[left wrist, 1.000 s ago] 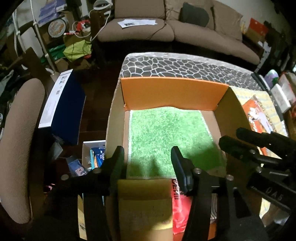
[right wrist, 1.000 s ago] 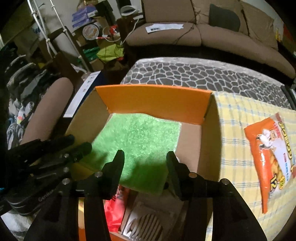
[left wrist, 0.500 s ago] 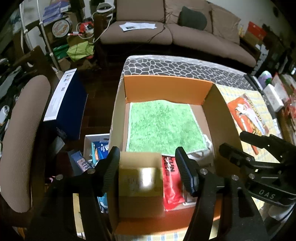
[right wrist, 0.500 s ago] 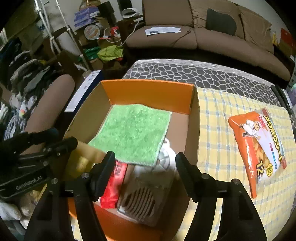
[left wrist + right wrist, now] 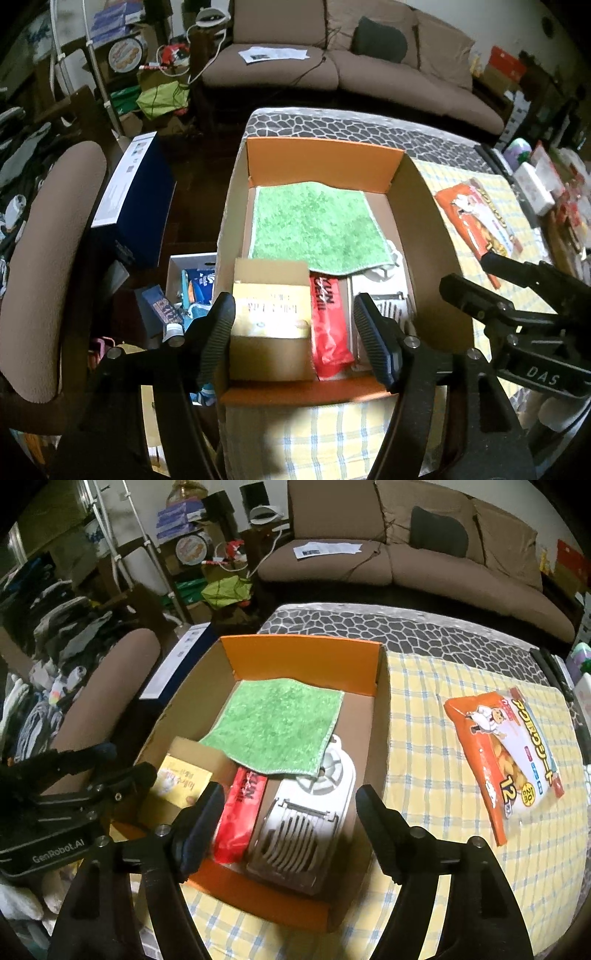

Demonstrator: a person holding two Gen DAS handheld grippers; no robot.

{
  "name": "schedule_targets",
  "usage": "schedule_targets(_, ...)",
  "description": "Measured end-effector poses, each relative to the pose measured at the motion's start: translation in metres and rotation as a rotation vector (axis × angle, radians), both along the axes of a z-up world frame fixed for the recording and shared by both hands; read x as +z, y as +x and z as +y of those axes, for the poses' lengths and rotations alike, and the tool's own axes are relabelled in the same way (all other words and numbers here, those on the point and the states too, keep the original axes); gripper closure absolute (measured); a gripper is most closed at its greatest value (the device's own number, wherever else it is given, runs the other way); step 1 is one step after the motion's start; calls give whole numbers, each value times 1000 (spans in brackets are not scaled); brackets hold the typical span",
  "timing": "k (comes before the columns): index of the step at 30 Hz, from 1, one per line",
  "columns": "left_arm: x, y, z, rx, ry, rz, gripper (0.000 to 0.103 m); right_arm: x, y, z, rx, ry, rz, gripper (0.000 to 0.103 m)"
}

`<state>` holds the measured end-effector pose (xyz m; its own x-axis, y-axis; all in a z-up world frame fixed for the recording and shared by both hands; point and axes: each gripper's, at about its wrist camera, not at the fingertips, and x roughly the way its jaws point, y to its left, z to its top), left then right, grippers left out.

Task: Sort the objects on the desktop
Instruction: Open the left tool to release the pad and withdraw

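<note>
A cardboard box (image 5: 321, 162) with orange end walls stands on the yellow checked tablecloth (image 5: 424, 738). Inside it lies a green cloth (image 5: 314, 225), overlapping a yellow-topped carton (image 5: 269, 295), a red packet (image 5: 327, 325) and a white slicer (image 5: 306, 819). An orange snack bag (image 5: 506, 757) lies flat on the tablecloth to the right of the box. My left gripper (image 5: 293, 310) hovers above the box's near end, jaws opening, nothing between the pads. My right gripper (image 5: 290, 797) hangs over the slicer and red packet, jaws also opening and empty.
A brown padded chair (image 5: 48, 258) stands left of the table, with a blue box (image 5: 136, 195) and a white bin of packets (image 5: 192, 280) on the floor beside it. A brown sofa (image 5: 351, 66) is behind. Small items (image 5: 535, 184) crowd the table's right edge.
Both grippers have drawn back and risen from low inside the box, and their jaws have widened. The carton, red packet and slicer have come into view under them.
</note>
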<state>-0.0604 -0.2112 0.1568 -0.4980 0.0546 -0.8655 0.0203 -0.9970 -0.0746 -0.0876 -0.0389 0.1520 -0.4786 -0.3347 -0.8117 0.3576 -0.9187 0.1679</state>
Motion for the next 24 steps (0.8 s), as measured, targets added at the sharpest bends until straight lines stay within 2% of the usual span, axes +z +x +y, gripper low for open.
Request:
schedule_targets(5,3,11,10,-8,12,2,34,3,10,7,-10,-4,6,27)
schedule_targets(10,-2,16,17,-8,89,-29,22,4,19,18,-18,-12,8,23)
schedule_targets(12,-4,19,19,-1,99,-31,12,3,22,25,-22,-20,10,22)
schedule_targets(15,-4,22,24,0,99,-32,8,1,25,37,-36,-35,4,15)
schedule_targets(18,1,24,33,-8,93,-23,5,-1,28,48,-44,-42,-2,2)
schedule_targets(24,6,23,54,-31,104,-16,0,-2,34,74,-61,-41,29,0)
